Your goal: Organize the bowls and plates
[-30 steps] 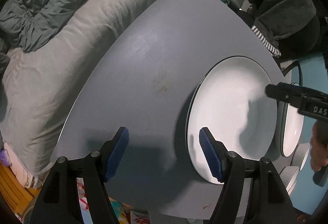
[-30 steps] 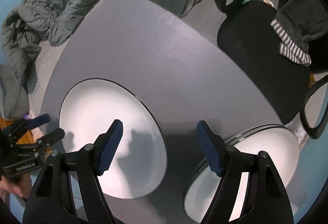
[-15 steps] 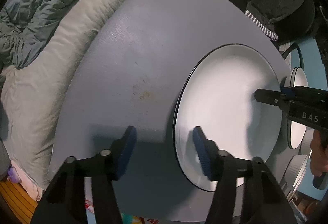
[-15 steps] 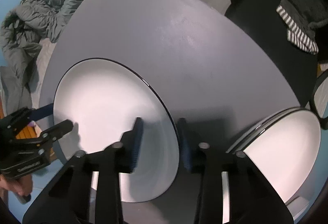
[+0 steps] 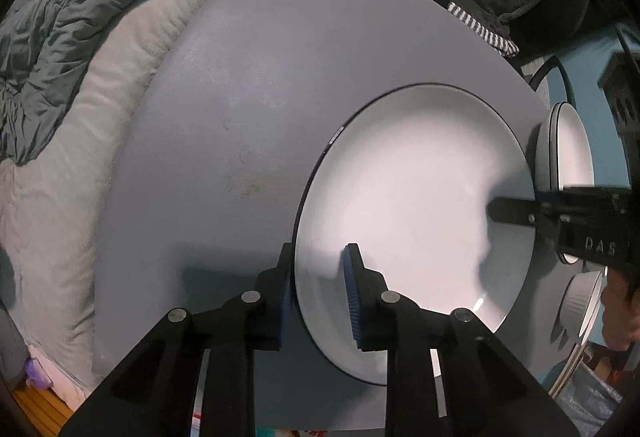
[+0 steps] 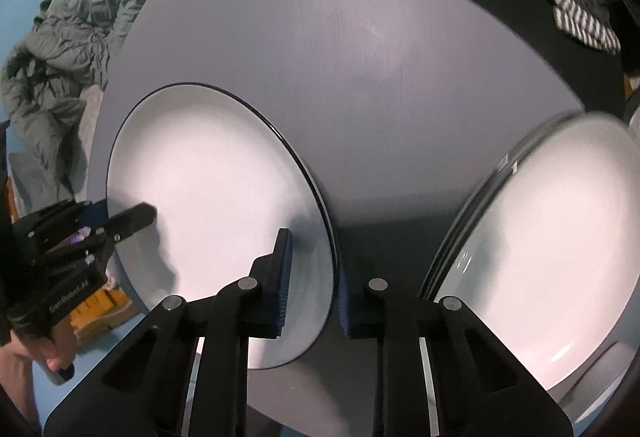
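Grey bench (image 5: 248,85) fills most of both views, with a rumpled duvet (image 5: 80,17) off its far side. On it sits the big white plate (image 5: 412,221) with a thin dark rim, and beside that, toward my right, a stack of more plates (image 6: 540,257). I judge the step in hand is picking up the single plate with both grippers at once, probably to put it on that stack.

My left gripper (image 5: 318,293) has just been closing and straddles the plate's near-left rim, one blue pad outside under the edge, one on the white face. My right gripper (image 6: 314,277) has done the same on the opposite rim. Both sets of jaws are drawn in close around the rim; the pads look to be touching it, though I can't confirm a firm pinch.

Next I need a level, matched lift from both sides so the plate doesn't tip or slide out, then carry it over the stack
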Motion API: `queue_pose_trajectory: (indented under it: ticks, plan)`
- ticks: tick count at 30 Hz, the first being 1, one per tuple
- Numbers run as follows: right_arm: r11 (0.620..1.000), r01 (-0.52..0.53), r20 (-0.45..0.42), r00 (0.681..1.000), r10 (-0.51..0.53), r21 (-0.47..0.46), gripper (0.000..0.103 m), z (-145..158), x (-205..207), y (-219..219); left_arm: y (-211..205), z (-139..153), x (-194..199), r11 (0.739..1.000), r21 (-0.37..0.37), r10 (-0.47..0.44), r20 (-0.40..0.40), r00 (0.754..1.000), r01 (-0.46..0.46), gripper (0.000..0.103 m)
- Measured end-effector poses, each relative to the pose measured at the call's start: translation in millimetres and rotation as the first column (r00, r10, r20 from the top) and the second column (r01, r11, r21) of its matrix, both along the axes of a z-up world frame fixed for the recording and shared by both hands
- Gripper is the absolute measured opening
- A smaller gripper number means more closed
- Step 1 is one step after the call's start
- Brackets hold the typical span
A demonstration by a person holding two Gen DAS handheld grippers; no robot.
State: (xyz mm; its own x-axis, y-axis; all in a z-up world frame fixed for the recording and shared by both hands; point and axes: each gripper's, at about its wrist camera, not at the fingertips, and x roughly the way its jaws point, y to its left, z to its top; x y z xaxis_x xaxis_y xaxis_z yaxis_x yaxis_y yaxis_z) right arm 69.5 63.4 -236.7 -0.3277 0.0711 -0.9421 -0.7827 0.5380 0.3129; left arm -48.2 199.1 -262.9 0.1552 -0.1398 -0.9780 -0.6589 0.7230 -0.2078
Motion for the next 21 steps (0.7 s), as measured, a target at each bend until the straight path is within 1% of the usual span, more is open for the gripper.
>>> queue_pose_trajectory:
  ticks: [5, 8, 11, 14, 18, 21]
  plan:
    - [0.998, 0.065, -0.042, 0.997, -0.064, 0.013, 0.018, 0, -13, -24, -10, 1, -7, 0.999, 0.002, -0.052, -0.009, 0.999, 0.052, 0.023]
    - [0.996, 0.088, -0.066, 0.994, -0.087, 0.008, 0.017, -4, -22, -43, -26, 1, -13, 0.996, 0.010, -0.087, -0.020, 0.996, 0.087, 0.023]
    - [0.992, 0.127, -0.084, 0.988, -0.126, 0.006, 0.017, -3, -26, -61, -43, 1, -16, 0.994, 0.001, -0.111, -0.031, 0.993, 0.111, 0.023]
    - [0.986, 0.166, -0.084, 0.983, -0.165, 0.005, 0.017, -2, -28, -81, -62, 2, -17, 0.989, -0.012, -0.146, -0.035, 0.989, 0.146, 0.023]
    - [0.974, 0.225, -0.082, 0.971, -0.225, -0.006, 0.017, -1, -26, -110, -84, 1, -17, 0.982, -0.029, -0.185, -0.034, 0.982, 0.184, 0.023]
    - [0.960, 0.279, -0.100, 0.955, -0.278, -0.001, 0.017, -1, -24, -126, -94, 1, -16, 0.980, -0.041, -0.198, -0.025, 0.980, 0.197, 0.023]
